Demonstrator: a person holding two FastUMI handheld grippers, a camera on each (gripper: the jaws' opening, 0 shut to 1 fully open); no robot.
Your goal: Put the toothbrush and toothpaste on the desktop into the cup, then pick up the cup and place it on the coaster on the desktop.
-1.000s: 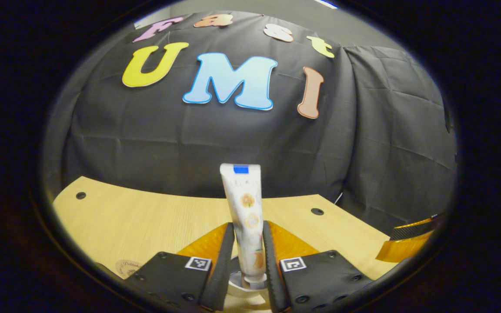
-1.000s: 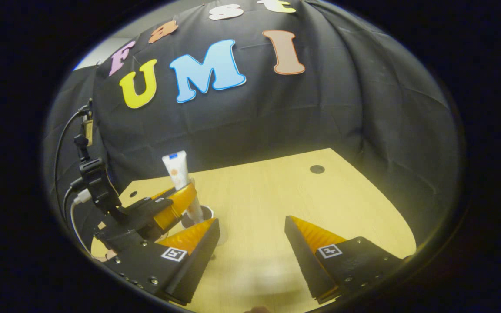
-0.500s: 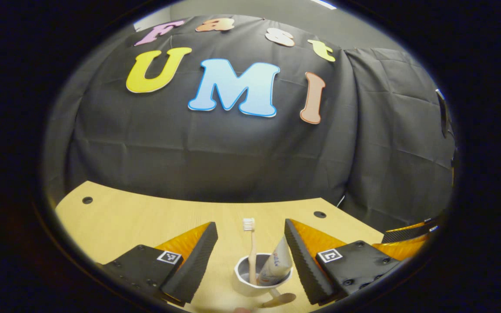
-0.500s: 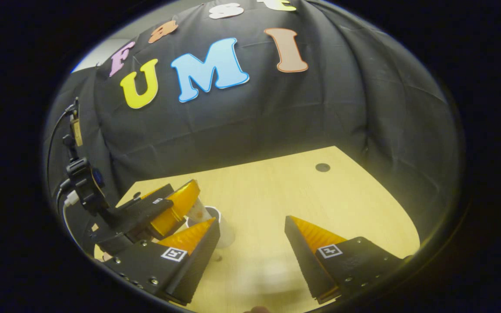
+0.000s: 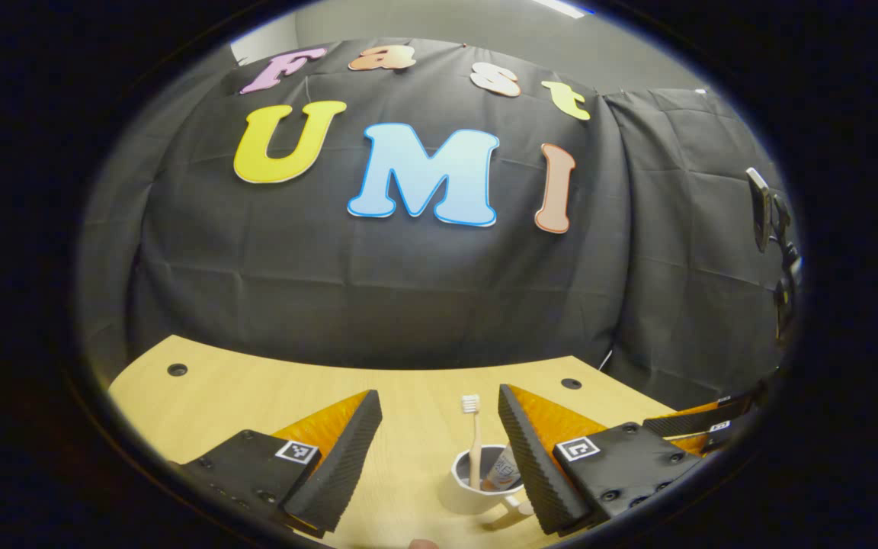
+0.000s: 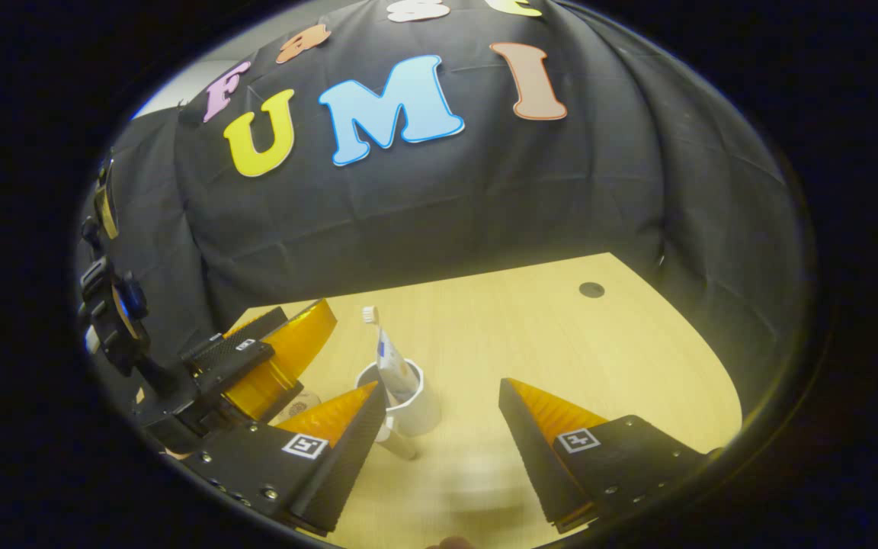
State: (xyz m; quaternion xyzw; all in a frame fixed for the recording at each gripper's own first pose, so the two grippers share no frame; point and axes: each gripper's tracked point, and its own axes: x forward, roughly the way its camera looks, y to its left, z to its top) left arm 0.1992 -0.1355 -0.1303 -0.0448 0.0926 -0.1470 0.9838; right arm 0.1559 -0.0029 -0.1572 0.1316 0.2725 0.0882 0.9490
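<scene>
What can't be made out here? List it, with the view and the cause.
- Coaster: right gripper view, mostly behind the left gripper and a right gripper finger.
- Toothpaste: left gripper view, partly behind a finger; print too small.
- Cup: both views, one side behind a finger.
- Table: right gripper view, near part blurred.

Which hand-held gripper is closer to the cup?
Left: the cup sits between its open fingers. The right hangs open beside it, cup by its left finger.
</scene>
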